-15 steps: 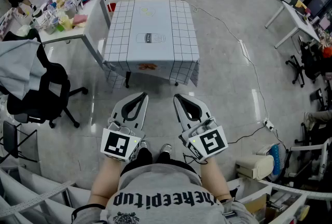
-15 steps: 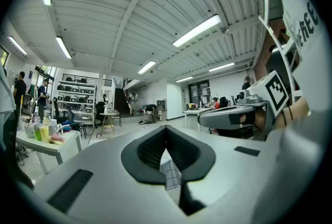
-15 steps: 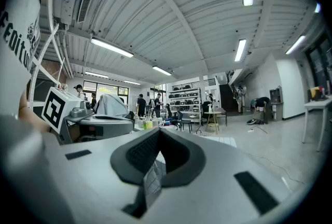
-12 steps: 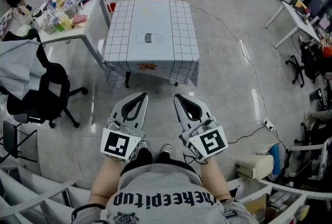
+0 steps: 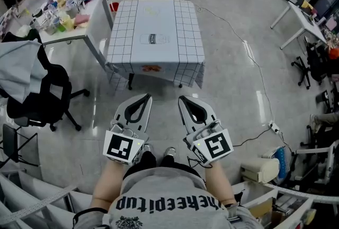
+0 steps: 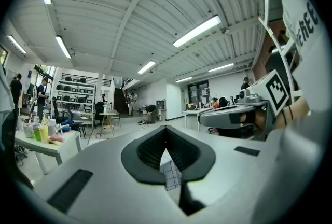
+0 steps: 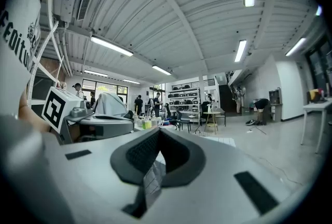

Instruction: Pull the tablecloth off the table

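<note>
Two grippers sat side by side near the person: the left gripper (image 5: 144,98) and the right gripper (image 5: 183,99) each had jaws pressed together on nothing. The checked tablecloth (image 5: 156,32) lay spread over the table (image 5: 130,82) farther off, well apart from both, edges hanging

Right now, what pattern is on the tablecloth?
Pale tablecloth with a thin dark grid, plainer centre strip with small prints. Head view shows it best.
</note>
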Available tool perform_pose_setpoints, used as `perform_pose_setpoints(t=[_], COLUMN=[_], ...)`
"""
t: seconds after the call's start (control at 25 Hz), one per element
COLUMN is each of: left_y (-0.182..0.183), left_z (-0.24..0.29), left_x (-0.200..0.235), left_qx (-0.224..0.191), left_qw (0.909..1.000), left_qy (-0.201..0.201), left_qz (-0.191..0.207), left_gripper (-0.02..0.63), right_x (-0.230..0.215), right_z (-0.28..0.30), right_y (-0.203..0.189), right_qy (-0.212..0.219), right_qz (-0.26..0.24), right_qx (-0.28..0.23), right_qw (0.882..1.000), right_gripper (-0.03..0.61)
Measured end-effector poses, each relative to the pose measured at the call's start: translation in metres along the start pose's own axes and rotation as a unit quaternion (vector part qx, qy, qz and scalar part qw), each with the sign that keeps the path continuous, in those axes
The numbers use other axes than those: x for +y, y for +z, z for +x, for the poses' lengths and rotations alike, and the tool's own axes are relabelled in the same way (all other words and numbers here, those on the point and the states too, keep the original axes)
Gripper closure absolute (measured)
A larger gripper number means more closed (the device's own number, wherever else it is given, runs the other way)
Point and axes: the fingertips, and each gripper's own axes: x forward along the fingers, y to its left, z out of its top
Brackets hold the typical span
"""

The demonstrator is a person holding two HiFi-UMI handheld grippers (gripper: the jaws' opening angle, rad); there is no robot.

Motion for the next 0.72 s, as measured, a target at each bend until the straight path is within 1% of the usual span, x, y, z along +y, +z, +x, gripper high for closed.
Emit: perform_pose_setpoints(t=[0.28,0.48,0.72], left_y=[-0.002,-0.004,-0.009], left_z=[0.003,0.003,0.003], left_x=[0.016,0.031,0.047], left_qx=[-0.001,0.002,-0.004], left_qw=[1.0,0.9998,0.9992], left_qy=[-0.009,-0.021,-0.04], left_qz=[-0.001,0.001,0.003], left_gripper=[0.601,0.601,0.601], right_x=[0.002,0.008,0.013], right_z=[0.014,0.027,0.037], right_y=[-0.001,-0.003,-0.006], right_qy=[-0.009,-0.021,-0.05], right_qz=[0.01,0.001,0.004], right_qx=[0.002,0.006,0.0], right_qw=[1.0,1.0,0.999], right_gripper=[0.571,0.569,0.569])
